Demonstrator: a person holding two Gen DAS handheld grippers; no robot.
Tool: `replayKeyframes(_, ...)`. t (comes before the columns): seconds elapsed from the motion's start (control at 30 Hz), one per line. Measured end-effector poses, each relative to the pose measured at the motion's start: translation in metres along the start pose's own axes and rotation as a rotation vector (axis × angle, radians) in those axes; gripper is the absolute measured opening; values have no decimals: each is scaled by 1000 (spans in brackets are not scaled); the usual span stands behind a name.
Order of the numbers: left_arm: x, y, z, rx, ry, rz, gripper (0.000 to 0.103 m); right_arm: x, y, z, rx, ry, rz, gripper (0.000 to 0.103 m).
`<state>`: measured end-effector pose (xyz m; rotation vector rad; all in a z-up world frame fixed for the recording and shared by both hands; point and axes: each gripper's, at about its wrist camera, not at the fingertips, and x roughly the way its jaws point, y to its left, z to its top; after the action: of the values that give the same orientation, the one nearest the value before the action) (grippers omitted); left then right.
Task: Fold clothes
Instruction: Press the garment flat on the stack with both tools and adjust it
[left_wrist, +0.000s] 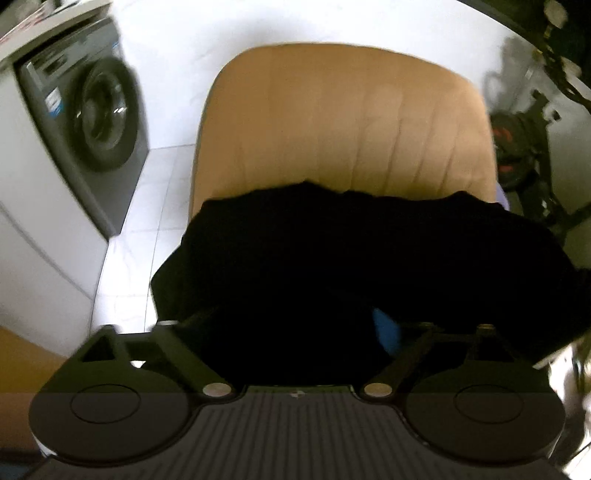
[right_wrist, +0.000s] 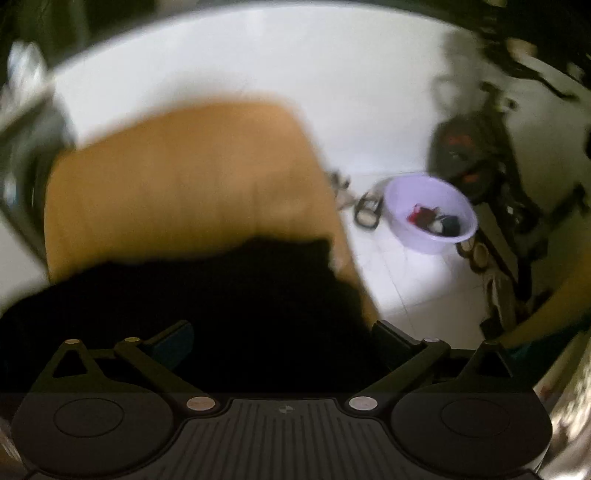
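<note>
A black garment is lying bunched across the near part of a tan cushioned seat, one edge drooping past the seat's side toward the white tiled floor. No tidy fold is being shown; its folds are lost in the dark cloth, so most of the folding is judged as still to be done. The left gripper is being held wide above the garment, nothing pinched. The right gripper is likewise being held wide, empty. A lilac basin holding more items is waiting on the floor
</note>
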<state>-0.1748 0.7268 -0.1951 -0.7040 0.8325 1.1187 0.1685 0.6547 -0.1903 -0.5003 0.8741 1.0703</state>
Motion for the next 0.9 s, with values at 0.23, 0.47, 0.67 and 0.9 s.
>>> replayKeyframes(0.23,3,2,-30,5,23,-27,103,38,-9,-28,7,54,96,102)
replayKeyframes(0.47,4,-8,-39,10,4,14,103,34,-5,-50,-32,18,104,102)
replayKeyframes(0.67,6,-10,-39,10,3,24,103,29,-10,-55,-42,9,109,102)
replayKeyframes(0.9,5,-16,-38,3,6,60,103,29,-17,-54,-47,10,127,102)
